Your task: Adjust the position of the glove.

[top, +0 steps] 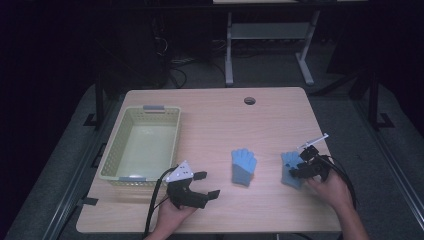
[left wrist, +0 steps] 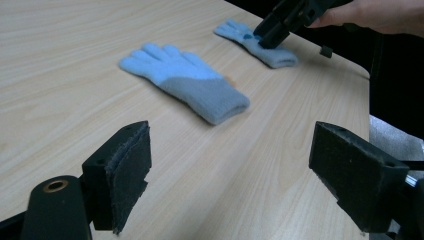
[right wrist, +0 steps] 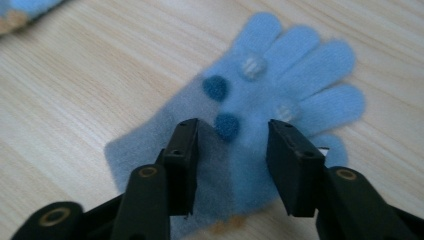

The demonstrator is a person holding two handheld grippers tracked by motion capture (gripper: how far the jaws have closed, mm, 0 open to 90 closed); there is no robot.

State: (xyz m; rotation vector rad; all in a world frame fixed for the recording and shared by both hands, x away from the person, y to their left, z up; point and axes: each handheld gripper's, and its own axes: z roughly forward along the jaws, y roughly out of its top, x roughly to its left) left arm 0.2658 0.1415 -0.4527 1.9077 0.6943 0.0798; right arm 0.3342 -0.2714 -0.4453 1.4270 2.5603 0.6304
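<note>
So the right gripper (right wrist: 231, 150) is down on the right glove (right wrist: 260, 100), jaws half-closed with the palm between them, not pinching yet. Next it needs to squeeze and lift. Left gripper (left wrist: 230, 170) sits wide open, other glove (left wrist: 187, 82) ahead of its jaws.

two blue gloves (top: 244, 167) (top: 291, 169), one basket (top: 114, 155), two tools (top: 200, 185) (top: 300, 165)
</note>
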